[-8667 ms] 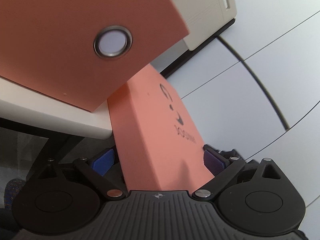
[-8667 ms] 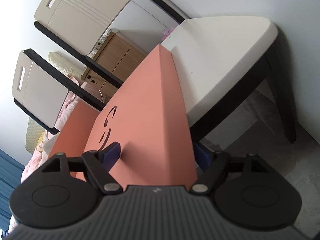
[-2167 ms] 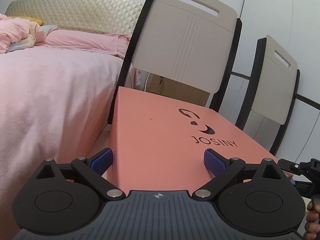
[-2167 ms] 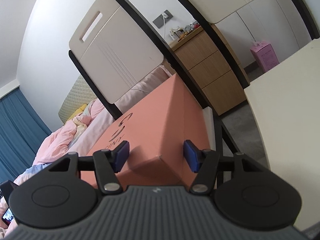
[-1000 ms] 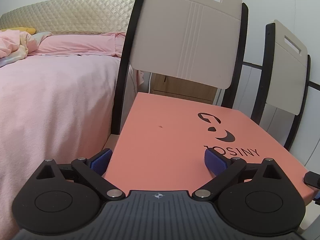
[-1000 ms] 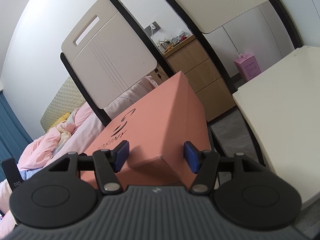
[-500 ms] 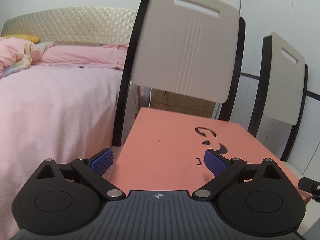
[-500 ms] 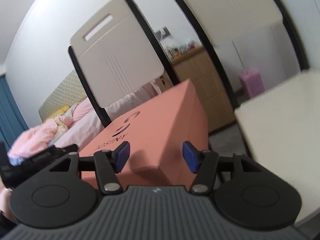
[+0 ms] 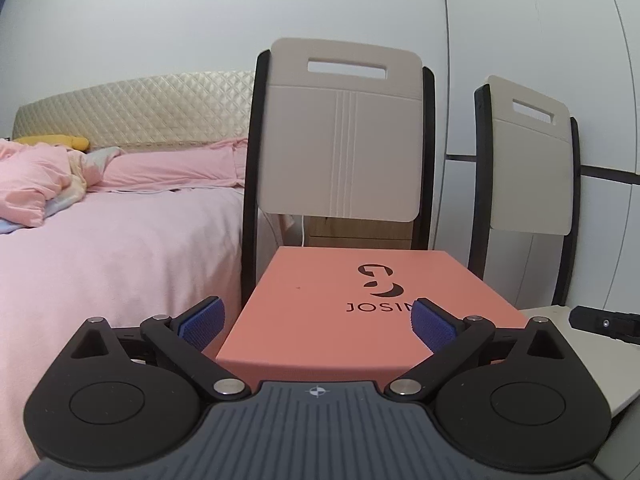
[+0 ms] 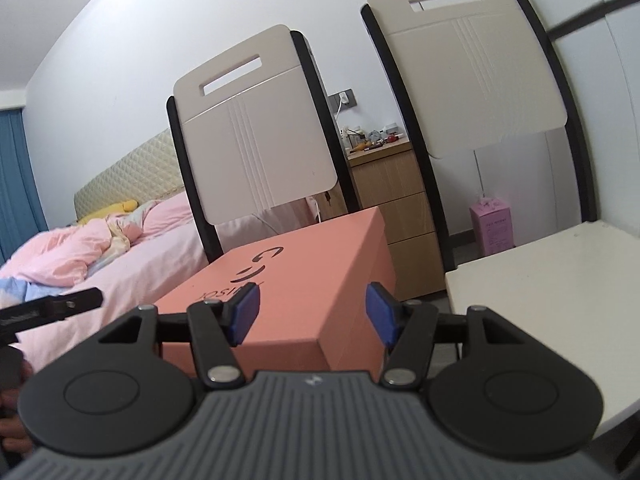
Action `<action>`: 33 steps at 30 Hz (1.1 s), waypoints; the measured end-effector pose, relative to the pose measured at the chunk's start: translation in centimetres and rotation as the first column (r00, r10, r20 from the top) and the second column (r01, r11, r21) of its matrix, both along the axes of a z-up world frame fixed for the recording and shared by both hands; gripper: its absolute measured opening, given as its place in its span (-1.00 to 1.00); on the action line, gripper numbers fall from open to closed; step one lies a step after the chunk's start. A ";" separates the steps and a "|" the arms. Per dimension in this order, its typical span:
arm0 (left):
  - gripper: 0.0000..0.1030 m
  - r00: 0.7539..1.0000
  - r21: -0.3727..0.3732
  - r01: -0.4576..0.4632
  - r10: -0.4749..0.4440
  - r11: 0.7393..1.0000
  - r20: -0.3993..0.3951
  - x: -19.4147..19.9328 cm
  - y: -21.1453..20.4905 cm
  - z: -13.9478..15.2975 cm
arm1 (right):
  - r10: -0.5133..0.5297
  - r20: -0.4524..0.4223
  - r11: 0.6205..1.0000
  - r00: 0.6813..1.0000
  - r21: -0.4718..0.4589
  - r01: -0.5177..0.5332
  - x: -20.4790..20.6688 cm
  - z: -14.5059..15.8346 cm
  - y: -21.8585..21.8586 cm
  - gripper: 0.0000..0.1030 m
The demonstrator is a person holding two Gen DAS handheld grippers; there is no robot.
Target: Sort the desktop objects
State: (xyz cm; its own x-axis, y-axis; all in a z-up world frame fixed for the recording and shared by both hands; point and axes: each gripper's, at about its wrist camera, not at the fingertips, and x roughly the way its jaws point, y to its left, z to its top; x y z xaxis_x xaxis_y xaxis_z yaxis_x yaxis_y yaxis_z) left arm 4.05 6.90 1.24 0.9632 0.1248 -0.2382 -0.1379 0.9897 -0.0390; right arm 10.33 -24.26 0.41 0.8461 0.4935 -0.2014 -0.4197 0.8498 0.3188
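A salmon-pink box (image 9: 320,292) printed with a black logo lies flat on a chair seat, in front of the beige chair back (image 9: 344,128). My left gripper (image 9: 316,326) hovers at the box's near end. Its jaws are opening, and the blue pads stand off the box's sides without touching. In the right wrist view the box (image 10: 312,264) shows corner-on. My right gripper (image 10: 313,314) is open just before that near corner, its pads apart from the cardboard. Each gripper's tip shows in the other's view: right gripper's tip (image 9: 600,322), left gripper's tip (image 10: 52,304).
A bed with pink bedding (image 9: 100,240) runs along the left. A second chair (image 9: 528,160) stands to the right, its white seat (image 10: 560,280) beside the box. Behind are a wooden drawer cabinet (image 10: 400,200) and a pink carton (image 10: 494,224) on the floor.
The left gripper has drawn back from the box and its pads have spread off the sides. The right gripper has rolled to level and backed a little. The box stays on the seat.
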 end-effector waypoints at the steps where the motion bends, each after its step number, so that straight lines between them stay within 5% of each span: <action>1: 0.99 1.000 0.002 -0.004 0.004 1.000 0.004 -0.7 -0.3 0.0 | -0.001 0.010 1.000 1.000 -0.011 0.001 -0.5 0.2 0.0 0.18; 10: 1.00 0.999 -0.034 -0.030 0.031 0.999 0.037 -4.4 -1.1 0.8 | 0.038 0.096 0.992 0.995 -0.127 -0.026 -4.1 1.0 0.3 0.32; 28: 1.00 0.997 0.122 -0.042 0.033 0.992 0.069 -4.0 -1.6 -2.5 | 0.051 0.135 0.990 0.989 -0.140 -0.032 -5.9 0.6 1.4 0.93; 33: 1.00 0.997 0.117 -0.058 0.051 0.991 0.065 -4.1 -1.2 -2.8 | 0.037 0.139 0.988 0.990 -0.153 -0.015 -6.1 0.0 2.2 1.00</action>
State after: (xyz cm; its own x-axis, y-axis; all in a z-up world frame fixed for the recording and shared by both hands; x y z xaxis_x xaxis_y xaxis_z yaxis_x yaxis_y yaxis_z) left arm -0.08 5.73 -1.57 0.9666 0.2014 -0.1587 -0.1927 0.9788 0.0687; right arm 4.24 -22.01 0.44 0.8585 0.4888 -0.1549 -0.4741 0.8718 0.1234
